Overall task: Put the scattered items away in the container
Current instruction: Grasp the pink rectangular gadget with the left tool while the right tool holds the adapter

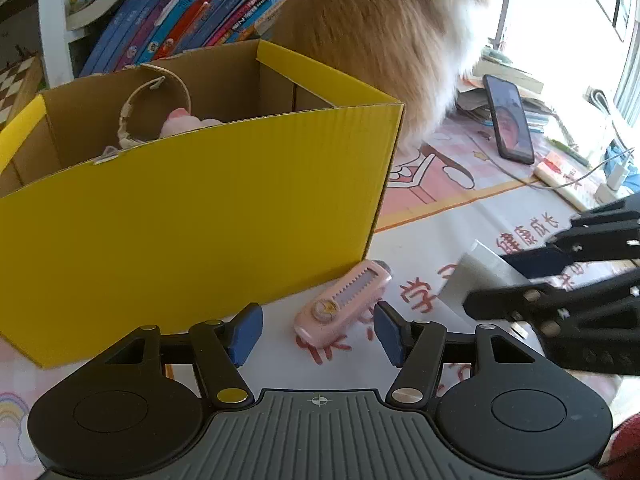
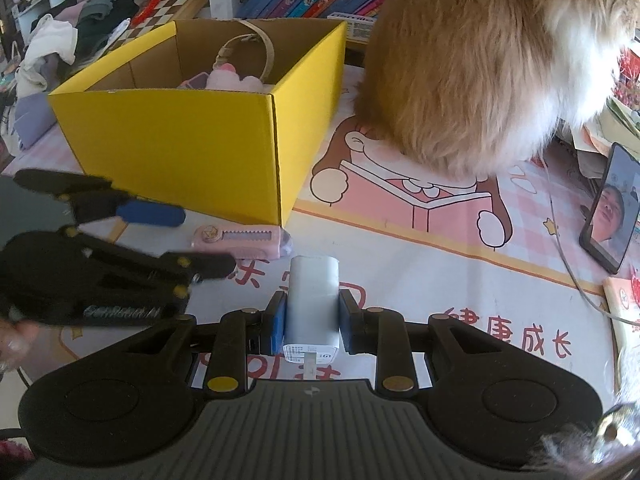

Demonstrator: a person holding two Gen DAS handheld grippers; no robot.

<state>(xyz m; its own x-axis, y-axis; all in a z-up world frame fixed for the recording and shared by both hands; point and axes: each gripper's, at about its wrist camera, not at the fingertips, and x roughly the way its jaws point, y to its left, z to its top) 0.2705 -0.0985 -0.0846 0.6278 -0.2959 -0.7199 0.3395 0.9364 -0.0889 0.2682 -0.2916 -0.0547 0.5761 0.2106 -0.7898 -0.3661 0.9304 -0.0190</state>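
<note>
Holding the white power bank in my right claw, pads clamped on its two long sides near the label end; it reads rigid, smooth, likely slippery, fairly dense. The pink comb case lies flat on the counter just ahead of my left claw, whose jaws stand apart and empty; it looks light and stiff, best pinched across its narrow width. The yellow box sits beyond, touching the case.
</note>
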